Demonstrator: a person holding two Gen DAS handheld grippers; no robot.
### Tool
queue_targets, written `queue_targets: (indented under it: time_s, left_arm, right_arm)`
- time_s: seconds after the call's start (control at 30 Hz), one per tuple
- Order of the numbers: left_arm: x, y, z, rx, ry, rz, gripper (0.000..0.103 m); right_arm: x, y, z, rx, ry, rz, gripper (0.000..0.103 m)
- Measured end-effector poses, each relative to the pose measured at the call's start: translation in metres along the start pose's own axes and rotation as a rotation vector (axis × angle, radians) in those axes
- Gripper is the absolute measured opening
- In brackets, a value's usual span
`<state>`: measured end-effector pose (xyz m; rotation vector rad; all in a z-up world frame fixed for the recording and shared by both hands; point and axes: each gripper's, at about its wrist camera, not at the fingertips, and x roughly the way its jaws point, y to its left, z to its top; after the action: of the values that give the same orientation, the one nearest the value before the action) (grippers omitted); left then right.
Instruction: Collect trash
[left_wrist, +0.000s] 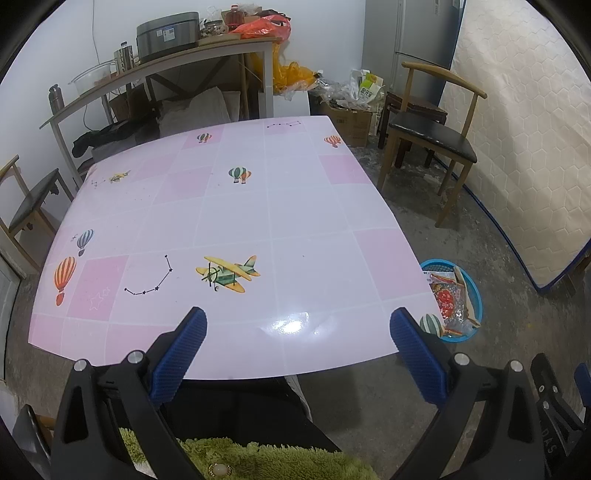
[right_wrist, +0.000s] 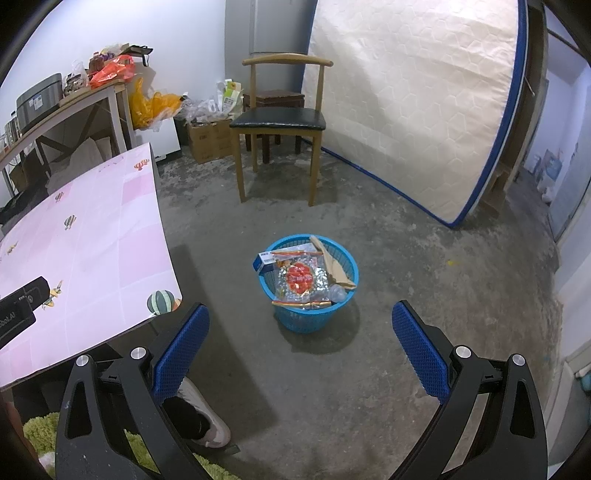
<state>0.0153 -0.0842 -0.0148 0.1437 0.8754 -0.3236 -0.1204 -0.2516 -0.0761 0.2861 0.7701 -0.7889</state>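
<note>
The jaws of the left gripper (left_wrist: 297, 328) are standing wide apart and are holding nothing; they are hanging over the near edge of the tabletop (left_wrist: 236, 221). The jaws of the right gripper (right_wrist: 300, 323) are also spread wide and empty, and they are pointing down toward the basket (right_wrist: 306, 317), which is standing on the floor (right_wrist: 424, 295) just beside the near right corner of the tabletop.

Nothing loose is lying on the tabletop; only printed balloons and planes are showing on it. So I judge that the collecting step is nearly finished, or finished, because no trash is waiting beside the basket either, as far as these views are showing.

The basket is blue, with open mesh walls, and it is filled to its rim. On top, a shiny foil wrapper (right_wrist: 301, 278) with a red print is lying flat; a small blue box (right_wrist: 266, 259) is leaning at the rim on the tabletop side, and a tan strip (right_wrist: 332, 262) is lying on the far side from the tabletop.

The next move, I think, is calling for a last check of the floor around the basket.
</note>
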Motion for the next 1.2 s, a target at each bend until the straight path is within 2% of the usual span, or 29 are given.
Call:
queue_targets:
  time_s: [1.2]
  left_arm:
    - [-0.0016, 0.0009, 0.0038, 0.002, 0.005, -0.019, 0.097]
  right_arm:
    - [-0.0040, 0.0075, -0.0006, 0.008, -0.008, -0.018, 0.095]
